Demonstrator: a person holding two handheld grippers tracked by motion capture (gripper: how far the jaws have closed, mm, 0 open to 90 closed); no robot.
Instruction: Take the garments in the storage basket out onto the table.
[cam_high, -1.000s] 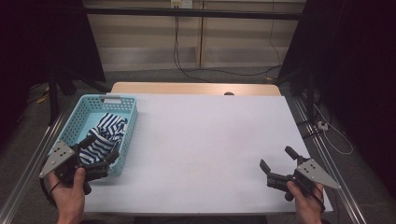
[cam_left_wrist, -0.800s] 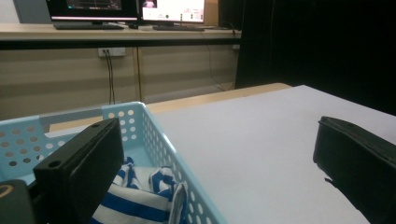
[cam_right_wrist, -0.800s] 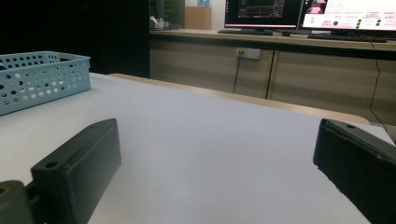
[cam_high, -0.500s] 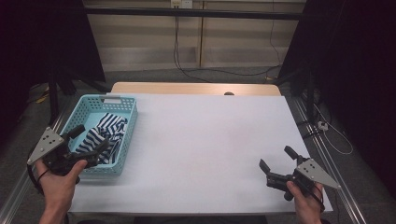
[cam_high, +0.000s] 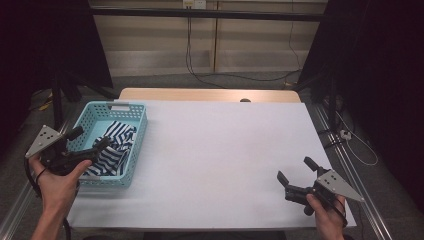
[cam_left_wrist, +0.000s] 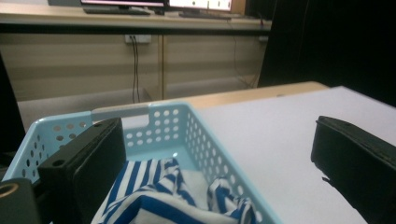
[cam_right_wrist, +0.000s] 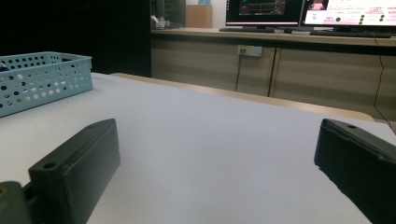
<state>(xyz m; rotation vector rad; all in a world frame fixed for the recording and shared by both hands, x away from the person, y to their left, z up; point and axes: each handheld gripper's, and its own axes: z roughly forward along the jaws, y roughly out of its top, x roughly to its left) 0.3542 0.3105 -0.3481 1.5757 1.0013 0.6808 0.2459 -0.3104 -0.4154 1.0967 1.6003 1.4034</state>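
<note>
A light-blue perforated basket (cam_high: 141, 135) stands at the table's left side with a blue-and-white striped cloth (cam_high: 114, 146) bunched inside. My left gripper (cam_high: 91, 138) hovers open over the basket's near left part, its jaws above the cloth and holding nothing. In the left gripper view the cloth (cam_left_wrist: 154, 196) lies low between the wide-apart jaws of the left gripper (cam_left_wrist: 217, 154), with the basket wall (cam_left_wrist: 168, 126) behind it. My right gripper (cam_high: 295, 170) rests open near the table's front right corner. The right gripper view has the right gripper (cam_right_wrist: 217, 154) empty over bare white tabletop and the basket (cam_right_wrist: 42, 79) far off.
A white sheet (cam_high: 225, 155) covers the table, with a wooden strip (cam_high: 200, 94) along the far edge and a small dark object (cam_high: 245, 100) on it. Metal frame rails (cam_high: 345, 160) run beside the table. Cables (cam_high: 190, 45) hang on the wall behind.
My left gripper has shifted left and farther from the person, from the basket's near edge toward its left side. The right gripper has stayed put.
</note>
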